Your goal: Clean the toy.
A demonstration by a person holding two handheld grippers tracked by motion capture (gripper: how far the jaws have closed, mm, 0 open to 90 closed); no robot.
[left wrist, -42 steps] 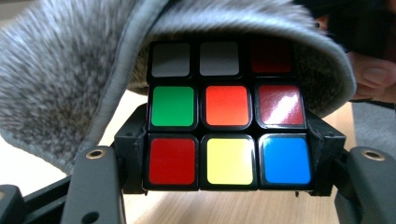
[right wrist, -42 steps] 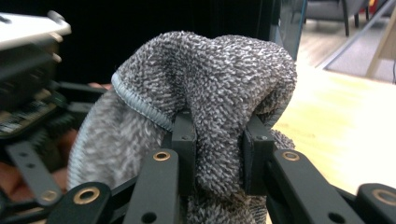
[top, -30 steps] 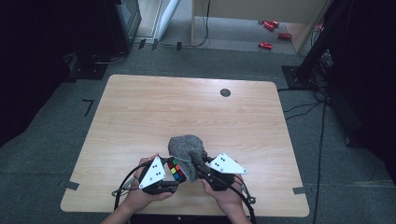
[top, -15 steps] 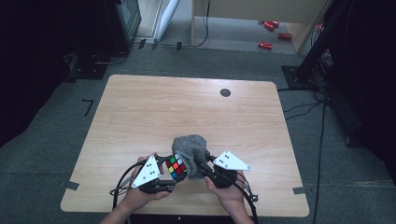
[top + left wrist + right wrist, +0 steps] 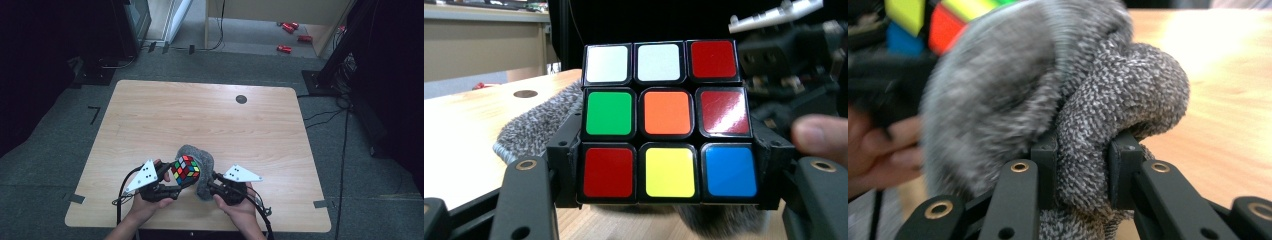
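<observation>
Beside the grey knit pouch (image 5: 200, 172), clenched by the right gripper (image 5: 214, 181), the left gripper (image 5: 172, 176), grasping the cube (image 5: 185, 169), has perhaps just drawn it out.

your left gripper (image 5: 170, 181) and right gripper (image 5: 214, 184) are black, brass-eyeleted, each topped by a pale triangular plate, trailing black cables.

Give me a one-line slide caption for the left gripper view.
Left gripper clamps a scrambled Rubik's cube over a grey knitted cloth on the wooden table.
</observation>
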